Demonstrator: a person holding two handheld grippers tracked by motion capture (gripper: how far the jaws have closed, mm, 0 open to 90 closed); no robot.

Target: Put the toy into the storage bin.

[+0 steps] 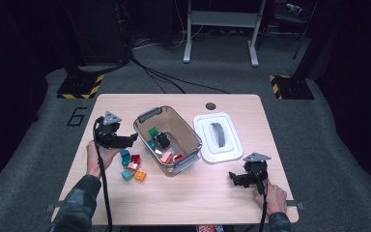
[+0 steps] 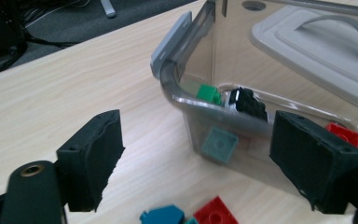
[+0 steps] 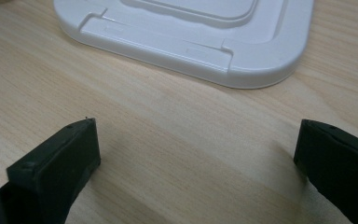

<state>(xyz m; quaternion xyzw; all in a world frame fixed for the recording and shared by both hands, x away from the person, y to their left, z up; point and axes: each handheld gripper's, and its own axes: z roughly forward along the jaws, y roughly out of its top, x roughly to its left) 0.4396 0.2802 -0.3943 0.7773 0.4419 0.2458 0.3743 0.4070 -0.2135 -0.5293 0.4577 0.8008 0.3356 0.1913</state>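
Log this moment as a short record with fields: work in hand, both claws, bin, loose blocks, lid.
work: toy blocks going into a clear bin
left claw: open, nothing between the jaws, beside the bin's left wall
right claw: open, empty, low over the table near the lid
clear bin: lid off; holds green, black, pink and red pieces
loose blocks: small cluster on the table left of the bin, teal, red and orange among them
white lid: flat on the table right of the bin, grey handle up
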